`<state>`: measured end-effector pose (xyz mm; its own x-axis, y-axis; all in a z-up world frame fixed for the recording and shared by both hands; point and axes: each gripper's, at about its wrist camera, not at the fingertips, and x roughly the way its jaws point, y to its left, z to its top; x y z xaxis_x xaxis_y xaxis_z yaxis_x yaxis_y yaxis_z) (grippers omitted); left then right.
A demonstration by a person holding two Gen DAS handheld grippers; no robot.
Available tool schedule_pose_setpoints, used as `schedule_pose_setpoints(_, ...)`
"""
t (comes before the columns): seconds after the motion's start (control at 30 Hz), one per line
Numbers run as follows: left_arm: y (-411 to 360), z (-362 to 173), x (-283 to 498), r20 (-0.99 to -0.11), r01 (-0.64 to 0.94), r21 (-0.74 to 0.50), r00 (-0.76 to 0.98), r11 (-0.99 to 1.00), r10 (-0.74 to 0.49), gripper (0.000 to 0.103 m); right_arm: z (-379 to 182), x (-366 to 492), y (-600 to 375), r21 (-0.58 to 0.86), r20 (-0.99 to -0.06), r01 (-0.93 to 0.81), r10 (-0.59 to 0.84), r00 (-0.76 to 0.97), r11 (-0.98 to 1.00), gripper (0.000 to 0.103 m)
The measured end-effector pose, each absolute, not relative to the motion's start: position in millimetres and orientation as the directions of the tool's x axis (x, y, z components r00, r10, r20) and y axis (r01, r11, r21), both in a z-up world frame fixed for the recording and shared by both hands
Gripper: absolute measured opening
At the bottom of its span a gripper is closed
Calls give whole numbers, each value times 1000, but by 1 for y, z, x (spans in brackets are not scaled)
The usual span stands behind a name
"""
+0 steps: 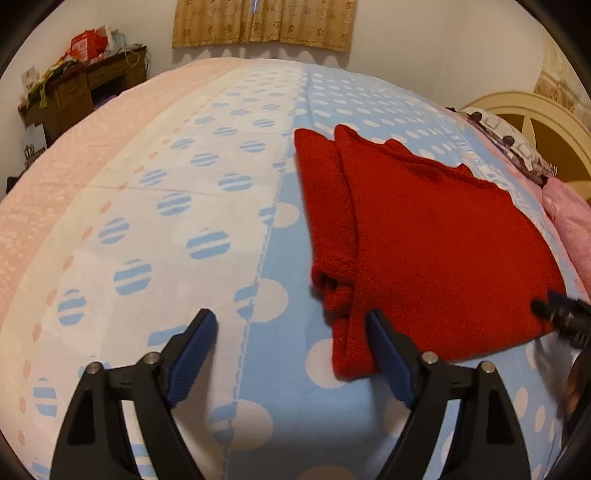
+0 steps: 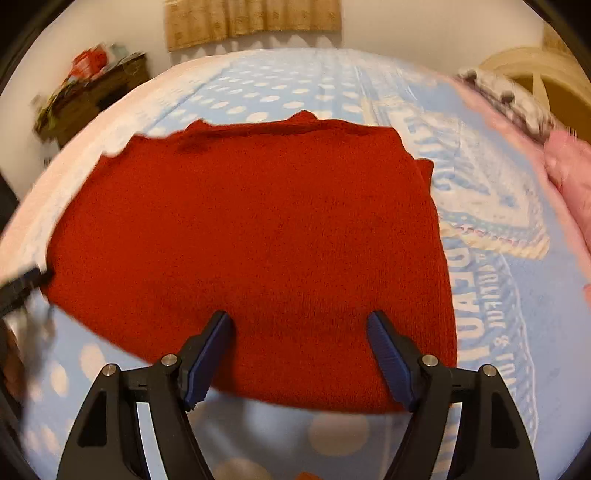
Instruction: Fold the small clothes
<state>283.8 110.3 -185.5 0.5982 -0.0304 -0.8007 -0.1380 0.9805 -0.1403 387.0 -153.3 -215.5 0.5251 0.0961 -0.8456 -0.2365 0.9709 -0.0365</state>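
A red knitted sweater (image 1: 436, 243) lies folded flat on the blue and white dotted bedspread (image 1: 207, 206). One sleeve is folded along its left side. My left gripper (image 1: 291, 325) is open and empty, low over the bed at the sweater's near left corner. In the right wrist view the sweater (image 2: 258, 229) fills the middle. My right gripper (image 2: 299, 325) is open and empty over its near edge. The right gripper's tip (image 1: 561, 314) shows at the sweater's right corner in the left wrist view. The left gripper's tip (image 2: 18, 288) shows, blurred, at the left edge of the right wrist view.
A pink pillow (image 1: 572, 221) and a patterned pillow (image 1: 509, 144) lie at the right, by the cream headboard (image 1: 532, 110). A cluttered wooden desk (image 1: 74, 88) stands at the far left. A curtain (image 1: 262, 22) hangs on the back wall.
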Motion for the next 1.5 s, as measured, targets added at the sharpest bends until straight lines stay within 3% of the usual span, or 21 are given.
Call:
schedule_pose_setpoints(0.13,106,-188,283,-802,-124,-128,597,984,-29,93,-216,384,-161,5,-855,-223,119,504,975,77)
schedule_pose_setpoints(0.5,103,-191,285,-808,-104,-113,588,988,-31,101,-202,375,-146,-59,-854,-202,55,517,978,78)
schedule_pose_setpoints(0.8,100,-193,285,-810,-102,-103,586,989,-24,103,-158,402,-90,-15,-808,-281,154,569,960,78)
schedule_pose_setpoints(1.0,103,-193,283,-805,-103,-122,592,987,-38,103,-206,419,-54,25,-884,-273,149,443,962,78)
schedule_pose_setpoints(1.1,105,-193,282,-800,-103,-138,598,985,-49,103,-217,388,-44,-94,-849,-339,103,518,936,79)
schedule_pose_setpoints(1.17,107,-193,282,-798,-103,-144,600,984,-54,103,-210,378,-53,-68,-850,-360,135,509,931,79)
schedule_pose_setpoints(1.33,110,-191,280,-791,-104,-168,607,980,-72,103,-181,386,-111,-30,-777,-212,110,619,977,79)
schedule_pose_setpoints(1.43,116,-188,278,-788,-116,-194,609,974,-84,103,-200,404,-154,-20,-832,-93,35,553,996,79)
schedule_pose_setpoints(1.5,123,-184,276,-789,-126,-229,605,965,-108,103,-219,403,-175,50,-863,-73,79,498,996,79)
